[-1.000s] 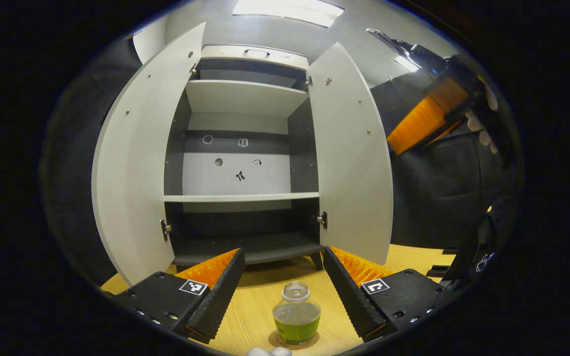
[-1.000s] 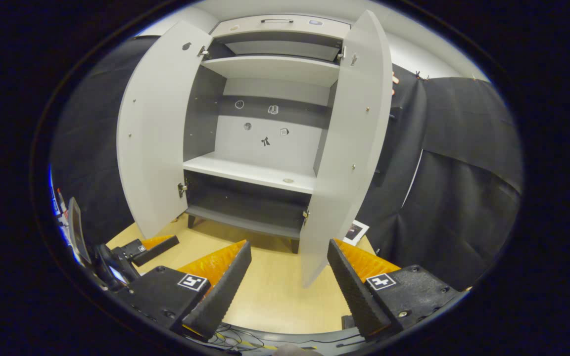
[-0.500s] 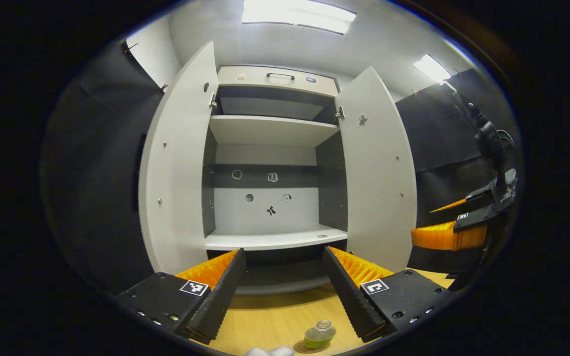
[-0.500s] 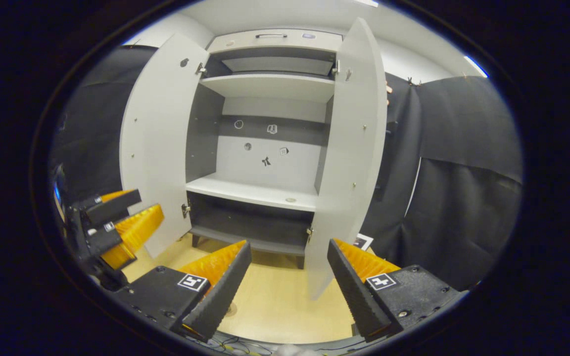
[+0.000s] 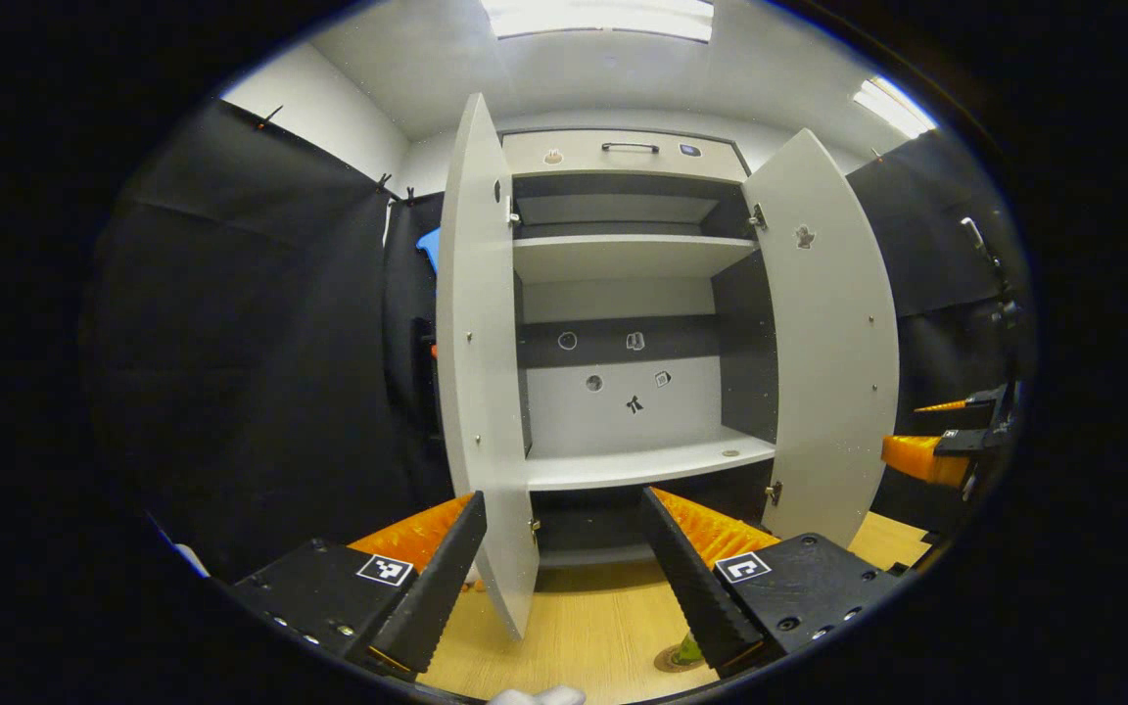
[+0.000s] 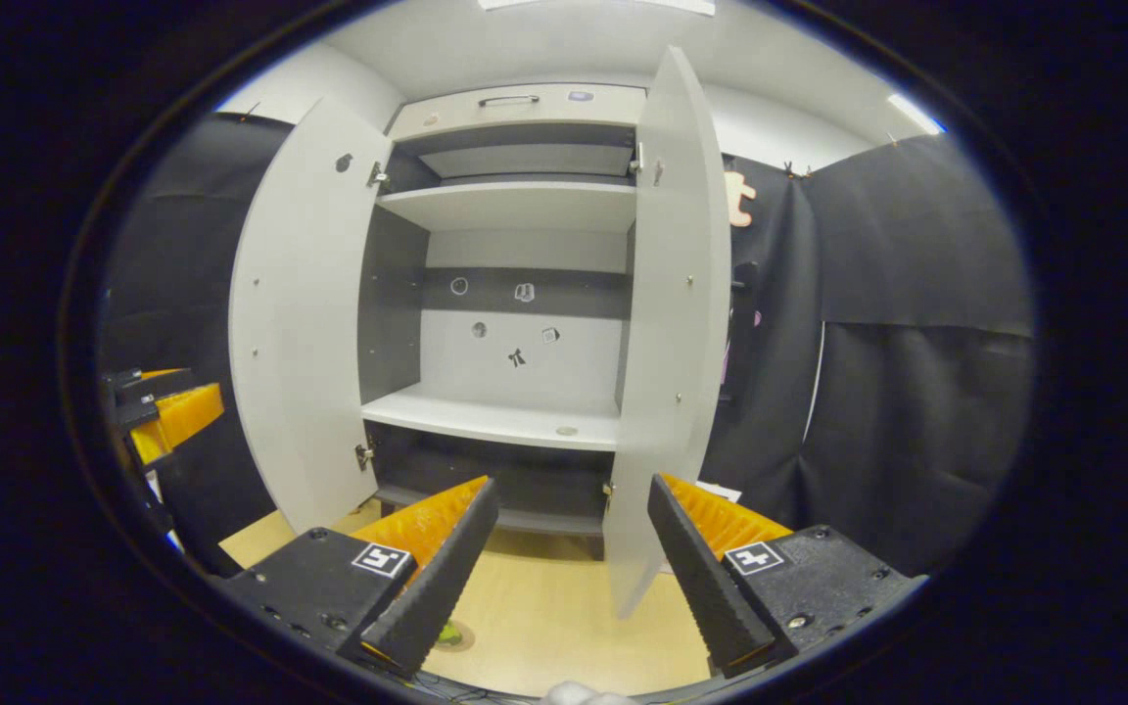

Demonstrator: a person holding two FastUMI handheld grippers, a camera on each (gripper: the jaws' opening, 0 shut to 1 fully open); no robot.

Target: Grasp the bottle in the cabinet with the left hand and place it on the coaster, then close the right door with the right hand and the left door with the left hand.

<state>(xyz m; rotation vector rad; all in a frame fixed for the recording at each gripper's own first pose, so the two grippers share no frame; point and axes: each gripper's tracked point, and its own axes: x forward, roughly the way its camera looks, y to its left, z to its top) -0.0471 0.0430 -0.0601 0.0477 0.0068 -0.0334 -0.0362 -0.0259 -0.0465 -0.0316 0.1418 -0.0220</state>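
The left hand-held gripper [image 5: 559, 568] has lifted away from the bottle [image 5: 689, 649], now on the round coaster [image 5: 670, 659] on the pale wood surface [image 5: 593, 646]; placing looks done. Both hand-held grippers, right [image 6: 569, 558] included, are spread and empty, facing the smooth grey right door [image 6: 672, 323] and left door [image 5: 481, 372], both open

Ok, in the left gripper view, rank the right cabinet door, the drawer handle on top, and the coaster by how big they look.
1. Right cabinet door, largest by far.
2 and 3. Drawer handle and coaster look alike; the coaster is partly hidden behind a finger, so no ranking.
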